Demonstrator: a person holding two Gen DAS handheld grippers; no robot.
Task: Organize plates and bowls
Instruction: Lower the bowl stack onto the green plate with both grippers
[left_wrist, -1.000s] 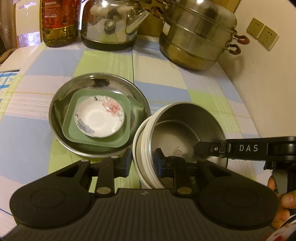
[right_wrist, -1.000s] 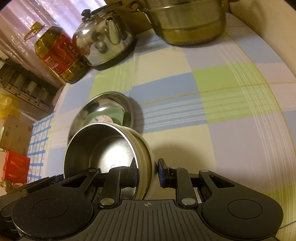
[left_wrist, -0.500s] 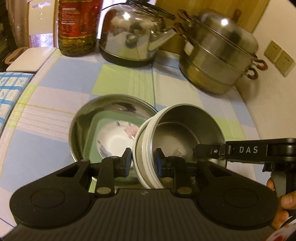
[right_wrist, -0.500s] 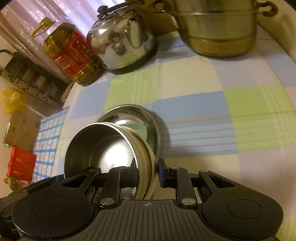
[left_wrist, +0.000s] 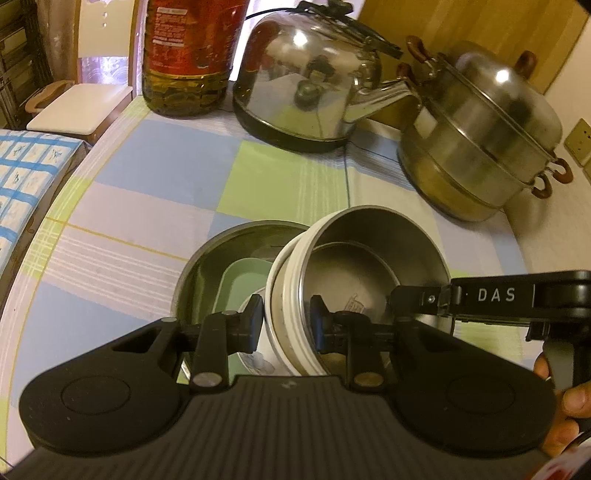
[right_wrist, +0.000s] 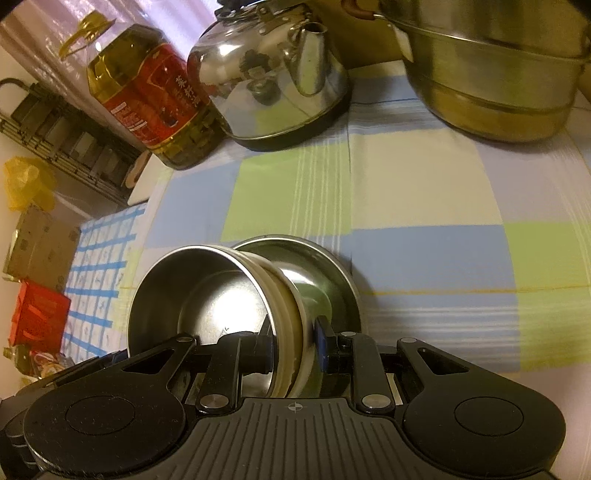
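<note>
A steel-lined bowl with a cream outer wall (left_wrist: 369, 254) (right_wrist: 199, 295) hangs in the air, held by both grippers on opposite sides of its rim. My left gripper (left_wrist: 284, 325) is shut on its near wall. My right gripper (right_wrist: 293, 343) (left_wrist: 417, 299) is shut on the other side, one finger inside and one outside. Below and partly behind the bowl lies a wide steel plate (left_wrist: 218, 251) (right_wrist: 325, 266) holding a green square dish (left_wrist: 240, 280). The small flowered saucer (left_wrist: 255, 365) in that dish shows only as a sliver under the bowl.
A steel kettle (left_wrist: 310, 77) (right_wrist: 269, 74), a stacked steel steamer pot (left_wrist: 480, 136) (right_wrist: 491, 74) and a bottle of oil (left_wrist: 188, 55) (right_wrist: 147, 96) stand along the back of the checked tablecloth (left_wrist: 147, 206). A wall with sockets (left_wrist: 581, 140) is at right. The table edge curves away at left.
Both grippers carried the bowl leftward, from beside the steel plate to over it, so it now covers most of the green dish and saucer. The kettle and pot look nearer.
</note>
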